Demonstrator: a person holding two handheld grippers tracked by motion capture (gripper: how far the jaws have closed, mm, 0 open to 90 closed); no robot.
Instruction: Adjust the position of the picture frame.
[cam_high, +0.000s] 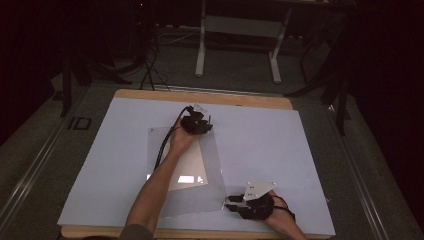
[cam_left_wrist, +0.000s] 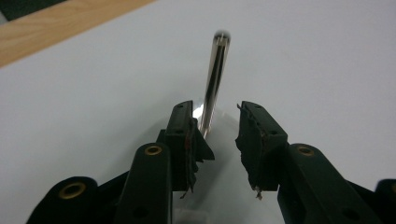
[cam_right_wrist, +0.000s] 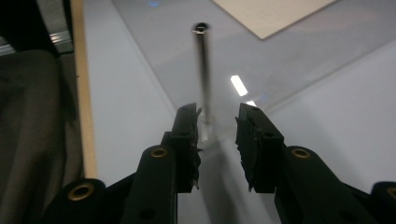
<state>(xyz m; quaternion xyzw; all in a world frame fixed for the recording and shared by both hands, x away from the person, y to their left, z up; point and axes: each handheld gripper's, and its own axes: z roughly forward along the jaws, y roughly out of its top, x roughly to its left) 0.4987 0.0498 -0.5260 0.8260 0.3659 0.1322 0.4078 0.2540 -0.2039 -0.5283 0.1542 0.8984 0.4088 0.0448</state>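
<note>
Left gripper (cam_high: 197, 122): jaws part-open, gripping nothing. In the left gripper view a thin shiny strip (cam_left_wrist: 215, 70) stands between them, close against one pad with a clear gap to the other, so no squeeze. It may be the clear sheet's edge seen edge-on, but I can't tell. Right gripper (cam_high: 234, 203): same picture, jaws part-open with a similar blurred shiny strip (cam_right_wrist: 202, 70) near one pad, not clamped. The thing being worked on is the clear plastic sheet (cam_high: 212, 165), lying flat mid-table. The left gripper is at its far corner and the right gripper at its near right corner. My guess is that the two sit at opposite corners so the sheet can be pinched at both ends and lifted or shifted without buckling. The jaws are kept low and nearly level with the surface, probably to get a pad under a thin edge. A cream paper (cam_high: 187, 162) lies on or under the clear sheet's left half, I can't tell which, and a bright light glare sits near its front edge. The person's left forearm crosses over that paper. The white table cover (cam_high: 280, 145) lies bare around the clear sheet, so nothing blocks either gripper. A wooden table edge (cam_high: 240, 100) runs beyond the sheet's far side. Past that are a desk frame (cam_high: 240, 25) and floor cables (cam_high: 150, 70), well apart. Likely snag is that the flat, slippery edge is hard to catch, and the paper could slide if the sheet tilts.
</note>
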